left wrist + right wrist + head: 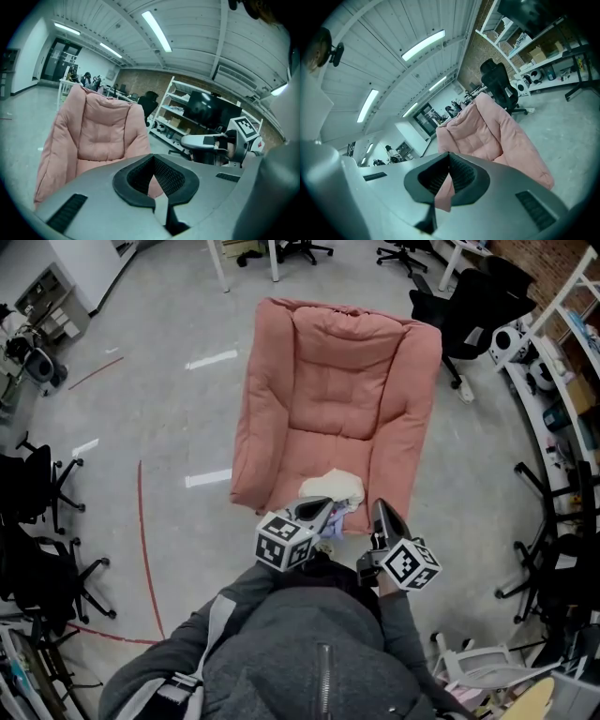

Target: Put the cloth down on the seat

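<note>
A pink padded armchair (337, 399) stands in front of me on the grey floor. A cream cloth (339, 486) lies crumpled at the front edge of its seat. My left gripper (326, 505) hovers right at the cloth's near side, jaws together with nothing between them. In the left gripper view the closed left gripper (152, 157) points at the armchair (98, 136), and no cloth shows there. My right gripper (378, 505) is held just right of the cloth, over the chair's front right corner, shut and empty. In the right gripper view the right gripper (449, 154) faces the armchair (487, 131).
Black office chairs (469, 306) stand behind the armchair at the right and along the left side (37, 493). White shelving (553, 362) lines the right. A red line (142, 540) runs across the floor at the left. A white chair (478, 667) is by my right side.
</note>
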`<move>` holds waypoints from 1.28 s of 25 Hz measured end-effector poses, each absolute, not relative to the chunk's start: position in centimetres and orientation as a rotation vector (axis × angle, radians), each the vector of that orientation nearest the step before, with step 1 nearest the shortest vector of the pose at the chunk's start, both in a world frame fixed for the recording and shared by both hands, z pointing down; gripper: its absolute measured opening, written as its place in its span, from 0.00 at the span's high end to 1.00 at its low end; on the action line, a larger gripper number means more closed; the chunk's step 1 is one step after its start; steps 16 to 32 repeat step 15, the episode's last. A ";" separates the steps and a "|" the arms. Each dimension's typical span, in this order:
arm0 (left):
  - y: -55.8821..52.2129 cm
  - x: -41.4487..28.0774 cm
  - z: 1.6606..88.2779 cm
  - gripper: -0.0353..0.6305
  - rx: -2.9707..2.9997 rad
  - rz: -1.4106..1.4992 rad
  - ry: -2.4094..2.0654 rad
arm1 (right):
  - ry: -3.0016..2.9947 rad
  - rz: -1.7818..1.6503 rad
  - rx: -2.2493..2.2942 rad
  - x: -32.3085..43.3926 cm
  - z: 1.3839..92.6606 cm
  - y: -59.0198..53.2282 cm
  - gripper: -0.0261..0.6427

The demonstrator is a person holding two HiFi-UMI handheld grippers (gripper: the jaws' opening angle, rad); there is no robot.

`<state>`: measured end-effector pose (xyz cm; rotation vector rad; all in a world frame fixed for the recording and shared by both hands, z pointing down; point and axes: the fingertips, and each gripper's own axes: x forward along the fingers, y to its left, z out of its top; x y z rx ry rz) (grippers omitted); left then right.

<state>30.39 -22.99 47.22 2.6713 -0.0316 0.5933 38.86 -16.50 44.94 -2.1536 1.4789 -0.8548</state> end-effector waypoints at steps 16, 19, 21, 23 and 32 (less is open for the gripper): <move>-23.7 30.4 48.4 0.94 2.677 0.598 -0.108 | 1.495 -0.831 -2.160 39.2 45.1 -16.0 0.94; -23.7 30.4 48.4 0.94 2.677 0.598 -0.108 | 1.495 -0.831 -2.160 39.2 45.1 -16.0 0.94; -23.7 30.4 48.4 0.94 2.677 0.598 -0.108 | 1.495 -0.831 -2.160 39.2 45.1 -16.0 0.94; -23.7 30.4 48.4 0.94 2.677 0.598 -0.108 | 1.495 -0.831 -2.160 39.2 45.1 -16.0 0.94; -23.7 30.4 48.4 0.94 2.677 0.598 -0.108 | 1.495 -0.831 -2.160 39.2 45.1 -16.0 0.94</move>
